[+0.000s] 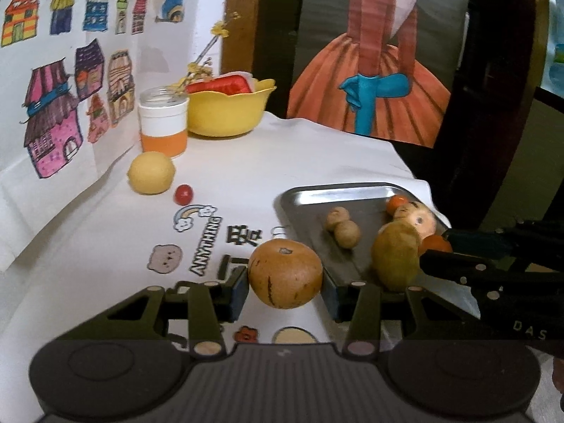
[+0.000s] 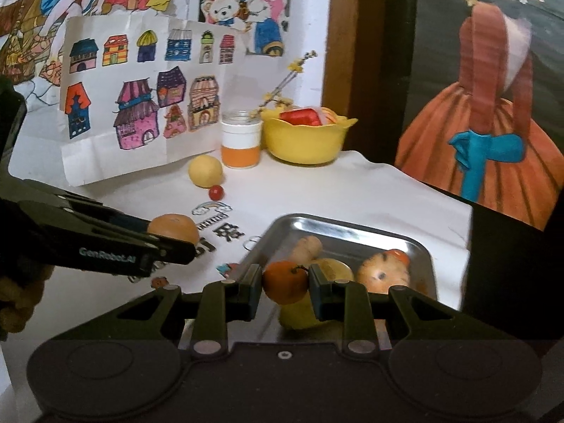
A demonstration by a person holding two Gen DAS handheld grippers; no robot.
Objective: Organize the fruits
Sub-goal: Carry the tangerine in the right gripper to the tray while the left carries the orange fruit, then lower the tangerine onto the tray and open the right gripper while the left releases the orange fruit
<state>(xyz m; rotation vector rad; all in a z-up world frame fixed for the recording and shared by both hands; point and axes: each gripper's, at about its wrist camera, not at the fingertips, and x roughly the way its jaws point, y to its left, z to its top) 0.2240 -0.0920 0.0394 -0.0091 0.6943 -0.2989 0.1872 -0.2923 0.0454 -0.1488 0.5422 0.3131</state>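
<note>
Now left tool point(image 1: 286, 287) squeezes big brown orange point(image 1: 285, 273) beside tray point(image 1: 338, 194) edge; right tool point(image 2: 285, 282) squeezes small orange point(image 2: 284, 281) above tray.

One metal tray point(image 1: 352, 192), one yellow bowl point(image 1: 225, 112), one jar point(image 1: 163, 123) — two claws point(image 1: 286, 290) point(image 2: 286, 289).

Both wrist views look low and close across the counter point(image 1: 105, 282) toward its far edge. They share the tray point(image 1: 338, 190) and yellow bowl point(image 2: 303, 141); each sees the other tool.
</note>
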